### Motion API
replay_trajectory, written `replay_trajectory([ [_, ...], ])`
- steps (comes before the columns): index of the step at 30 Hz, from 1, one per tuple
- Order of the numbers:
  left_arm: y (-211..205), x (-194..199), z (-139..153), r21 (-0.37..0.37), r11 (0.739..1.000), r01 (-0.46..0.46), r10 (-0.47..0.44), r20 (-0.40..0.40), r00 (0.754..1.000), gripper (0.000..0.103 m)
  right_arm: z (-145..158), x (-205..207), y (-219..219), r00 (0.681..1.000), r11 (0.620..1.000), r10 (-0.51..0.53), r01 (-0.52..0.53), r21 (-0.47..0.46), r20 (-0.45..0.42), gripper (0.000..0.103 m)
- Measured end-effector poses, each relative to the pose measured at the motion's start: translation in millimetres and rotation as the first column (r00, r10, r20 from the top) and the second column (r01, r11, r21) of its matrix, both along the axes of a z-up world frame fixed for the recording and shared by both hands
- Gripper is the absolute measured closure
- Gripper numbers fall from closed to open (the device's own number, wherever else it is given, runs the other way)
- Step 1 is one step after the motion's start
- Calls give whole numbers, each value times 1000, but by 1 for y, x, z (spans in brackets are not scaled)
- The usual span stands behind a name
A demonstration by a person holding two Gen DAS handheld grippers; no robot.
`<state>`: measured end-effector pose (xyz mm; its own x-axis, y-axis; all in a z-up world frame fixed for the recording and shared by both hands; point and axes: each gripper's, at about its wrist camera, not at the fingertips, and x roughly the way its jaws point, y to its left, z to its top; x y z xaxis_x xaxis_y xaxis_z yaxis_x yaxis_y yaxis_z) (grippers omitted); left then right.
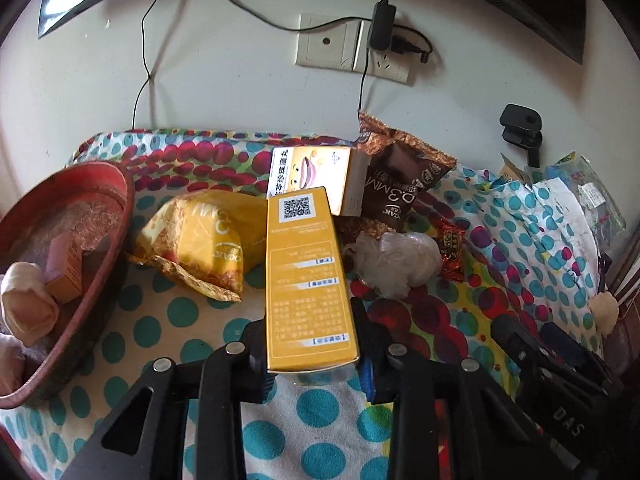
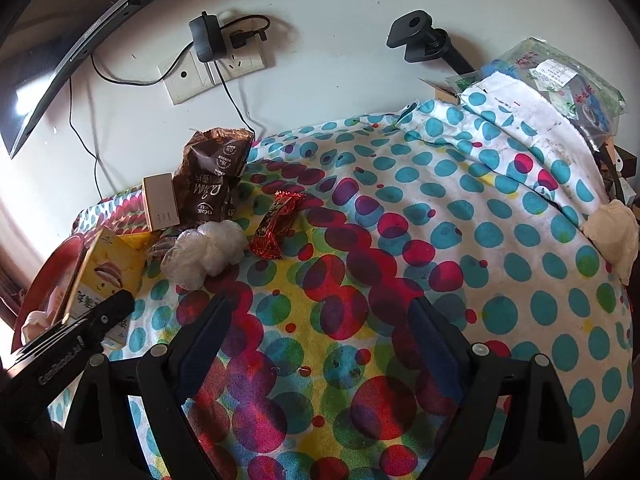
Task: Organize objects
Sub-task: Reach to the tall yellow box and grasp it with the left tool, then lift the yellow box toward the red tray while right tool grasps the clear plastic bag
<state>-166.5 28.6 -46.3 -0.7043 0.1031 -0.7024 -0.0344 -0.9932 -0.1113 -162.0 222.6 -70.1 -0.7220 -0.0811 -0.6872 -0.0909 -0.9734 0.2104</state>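
Note:
My left gripper (image 1: 308, 332) is shut on a tall yellow box (image 1: 308, 276), which lies lengthways between its fingers above the spotted cloth (image 1: 168, 320). Left of it stands a red basket (image 1: 125, 200) with a small box and rolled cloth inside. A yellow snack bag (image 1: 200, 240), a white and yellow box (image 1: 316, 176), a brown snack bag (image 1: 400, 176), a crumpled clear bag (image 1: 396, 260) and a red sweet wrapper (image 1: 452, 248) lie behind. My right gripper (image 2: 322, 308) stands open over bare cloth, with the crumpled bag (image 2: 208, 256) and the red wrapper (image 2: 276, 224) ahead on its left.
The wall behind carries a socket plate (image 1: 328, 46) with a black charger (image 1: 382, 28) and hanging cables. A black clamp (image 2: 416, 36) and a printed plastic bag (image 2: 560, 80) sit at the far right. A wad of tissue (image 2: 612, 232) rests at the cloth's right edge.

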Motion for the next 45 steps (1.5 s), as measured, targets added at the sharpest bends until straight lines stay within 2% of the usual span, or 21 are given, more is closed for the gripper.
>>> replay_trajectory([
  [5, -12, 37, 15, -69, 998, 12, -15, -41, 999, 71, 1, 0, -5, 1000, 999, 28, -28, 19, -1, 14],
  [11, -44, 90, 14, -150, 989, -4, -3, -44, 999, 71, 0, -7, -20, 995, 992, 99, -101, 80, 31, 14],
  [17, -76, 118, 9, -138, 990, -27, 19, -59, 998, 71, 3, -17, -36, 987, 981, 153, -157, 112, 48, 14],
  [25, -93, 115, 8, -66, 997, -28, 25, -46, 999, 71, 14, -48, -79, 976, 949, 210, -216, 228, 49, 14],
  [31, -97, 114, 7, -65, 997, -30, 27, -44, 999, 71, 7, -68, -110, 964, 919, 251, -265, 293, 83, 14],
  [34, -97, 113, 5, -71, 997, -31, 28, -43, 999, 71, 0, -75, -115, 963, 918, 252, -270, 290, 99, 14],
  [38, -100, 111, 3, -75, 996, -41, 38, -42, 998, 71, -9, -84, -115, 960, 921, 240, -272, 280, 145, 27],
  [43, -102, 110, 0, -79, 995, -53, 50, -38, 998, 71, -13, -89, -107, 960, 939, 231, -264, 222, 160, 31],
  [45, -101, 109, -2, -80, 995, -56, 53, -34, 998, 71, -13, -88, -107, 961, 939, 230, -261, 226, 154, 44],
])
